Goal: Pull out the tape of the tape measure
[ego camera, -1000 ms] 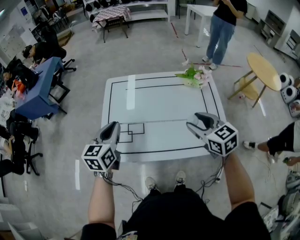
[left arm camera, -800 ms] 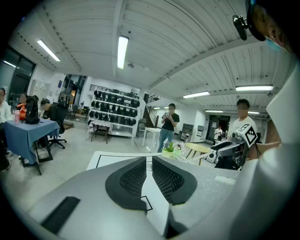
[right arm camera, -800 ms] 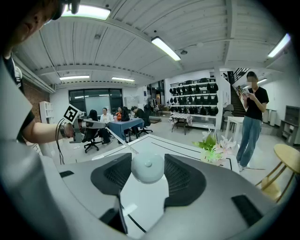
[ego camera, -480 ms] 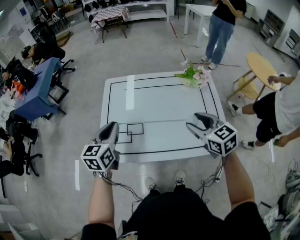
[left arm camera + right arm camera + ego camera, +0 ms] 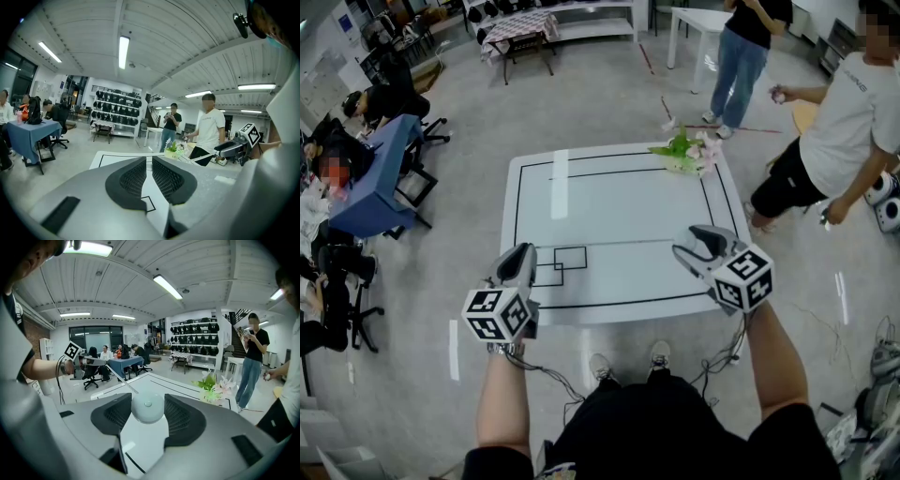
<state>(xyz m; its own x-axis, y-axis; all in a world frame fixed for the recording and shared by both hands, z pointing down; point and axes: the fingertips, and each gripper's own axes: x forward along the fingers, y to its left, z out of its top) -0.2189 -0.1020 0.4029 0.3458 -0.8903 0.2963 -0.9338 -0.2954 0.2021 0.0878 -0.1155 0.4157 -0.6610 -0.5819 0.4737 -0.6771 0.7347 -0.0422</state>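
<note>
Head view first, asks the desk: what hangs over the white table [image 5: 619, 202]?

Stringer: Two hand-held tongs, above its near edge and well apart. The left gripper [image 5: 522, 255] is at the table's left side, the right gripper [image 5: 689, 246] toward its right. Black lines mark the tabletop.

Desk: And the tape measure [image 5: 147, 408]?

Stringer: Right gripper view has it. Its round, pale case sits between the right jaws, with both pads pressed to its sides. The tape [image 5: 117, 377] runs out of it, up and left, across to the tip of the left gripper.

Desk: So the left one is closed?

Stringer: Left gripper view shows its jaws nearly together, with only a thin slit between the pads. The tape reaches their tip and is pinched there. A spray of flowers [image 5: 686, 153] lies at the table's far right corner.
</note>
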